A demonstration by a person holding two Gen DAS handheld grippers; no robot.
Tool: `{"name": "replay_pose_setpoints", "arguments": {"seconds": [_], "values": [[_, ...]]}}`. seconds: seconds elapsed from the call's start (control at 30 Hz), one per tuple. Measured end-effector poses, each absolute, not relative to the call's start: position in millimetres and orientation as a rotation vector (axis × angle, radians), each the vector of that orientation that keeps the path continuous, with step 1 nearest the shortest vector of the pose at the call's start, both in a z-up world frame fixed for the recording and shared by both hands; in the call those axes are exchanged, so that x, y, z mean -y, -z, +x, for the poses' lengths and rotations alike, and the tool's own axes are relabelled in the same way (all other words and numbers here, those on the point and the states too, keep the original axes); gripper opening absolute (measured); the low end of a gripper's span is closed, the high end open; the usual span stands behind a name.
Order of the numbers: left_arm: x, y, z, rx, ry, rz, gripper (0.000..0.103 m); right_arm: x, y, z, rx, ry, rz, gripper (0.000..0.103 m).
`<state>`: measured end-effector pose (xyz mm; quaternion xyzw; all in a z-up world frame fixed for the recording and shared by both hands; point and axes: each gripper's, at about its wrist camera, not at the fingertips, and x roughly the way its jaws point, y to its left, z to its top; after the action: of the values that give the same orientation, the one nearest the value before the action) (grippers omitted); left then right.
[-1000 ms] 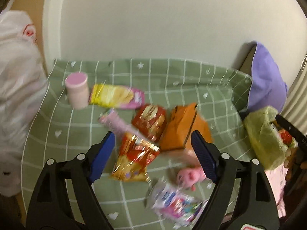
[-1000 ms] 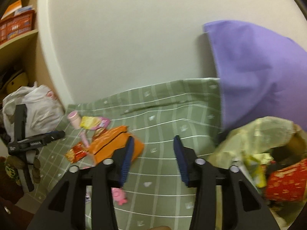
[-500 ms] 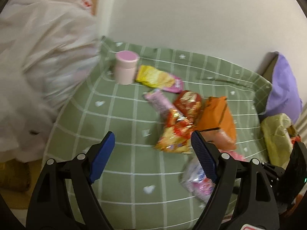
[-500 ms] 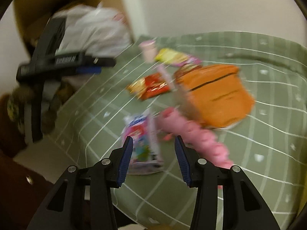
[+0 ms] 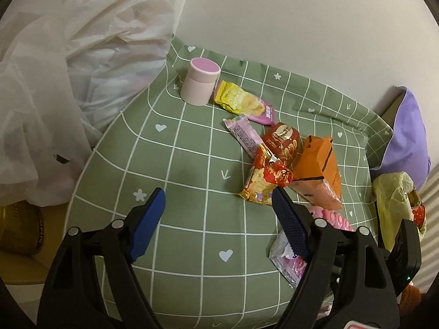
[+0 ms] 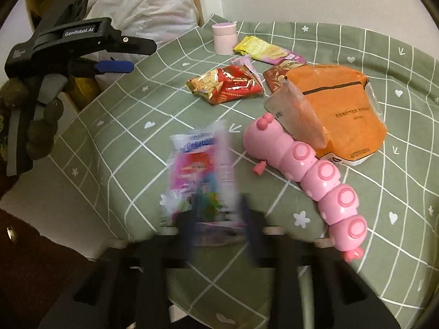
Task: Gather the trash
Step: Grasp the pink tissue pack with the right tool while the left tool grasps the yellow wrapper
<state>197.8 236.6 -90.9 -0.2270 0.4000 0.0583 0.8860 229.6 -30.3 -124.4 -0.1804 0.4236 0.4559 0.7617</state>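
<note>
Bare cloth (image 5: pixel 175 170) left; wrappers (image 5: pixel 263 175) crowd right; bag (image 5: pixel 82 54) flanks edge.

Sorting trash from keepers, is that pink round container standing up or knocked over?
Upright: the pink container stands on its base, lid facing up, on the green cloth.

Bystanders on my green checked cloth (image 5: pixel 192 150)

I see a pink caterpillar toy (image 6: pixel 315 175) beside the litter, a lidded pink tub (image 5: pixel 200 85) upright, and a purple cushion (image 5: pixel 406 142) against the wall.
</note>
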Motion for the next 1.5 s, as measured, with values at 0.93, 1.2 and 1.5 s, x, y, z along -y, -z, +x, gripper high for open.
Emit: {"name": "replay_pose_setpoints", "arguments": {"seconds": [0.93,1.2,1.5], "values": [[-273.0,123.4,349.6,-0.806,-0.066,-0.586,0.057,150.0,33.3,271.9,-0.736,-0.568,-0.15,0.014],[-283.0,146.3,389.3,-0.843,-0.175,-0.662,0.045,165.0,31.1,286.9,-0.755,-0.495,-0.15,0.014],[-268.9,123.6,377.9,-0.808,-0.114,-0.62,0.014,162.0,37.1,298.5,-0.768,-0.505,-0.114,0.014]]}}
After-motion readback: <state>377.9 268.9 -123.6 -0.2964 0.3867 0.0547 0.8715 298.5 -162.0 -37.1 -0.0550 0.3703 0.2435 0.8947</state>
